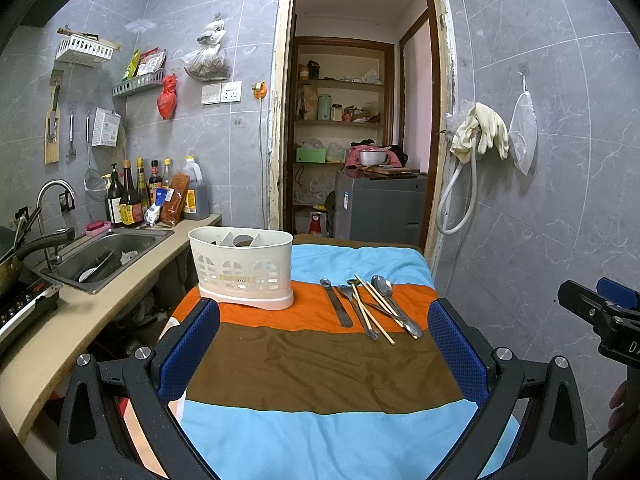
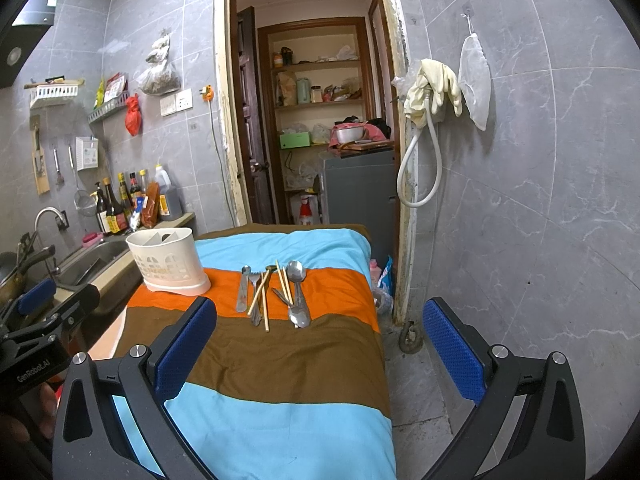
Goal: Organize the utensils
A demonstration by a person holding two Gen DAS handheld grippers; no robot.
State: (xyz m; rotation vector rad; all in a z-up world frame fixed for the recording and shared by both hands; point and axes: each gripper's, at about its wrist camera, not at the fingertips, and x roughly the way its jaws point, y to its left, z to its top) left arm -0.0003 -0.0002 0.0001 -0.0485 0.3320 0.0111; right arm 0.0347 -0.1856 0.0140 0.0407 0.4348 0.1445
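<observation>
You are holding the left hand-held gripper (image 1: 324,344) and right hand-held gripper (image 2: 320,344) spread apart, gripping nothing; the utensils (image 1: 370,306) are lying on the striped tabletop (image 1: 320,364), right of the white caddy (image 1: 242,266).

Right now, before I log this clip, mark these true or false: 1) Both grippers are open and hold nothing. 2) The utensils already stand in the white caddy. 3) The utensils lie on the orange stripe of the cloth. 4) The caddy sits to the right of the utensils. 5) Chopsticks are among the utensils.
1) True: the left gripper and right gripper have their fingers spread wide, nothing between them.
2) False: the utensils lie loose on the cloth; none visibly stands in the white caddy.
3) True, their ends reaching the brown stripe.
4) False: it sits to their left.
5) True: wooden chopsticks cross the spoons and fork.
</observation>
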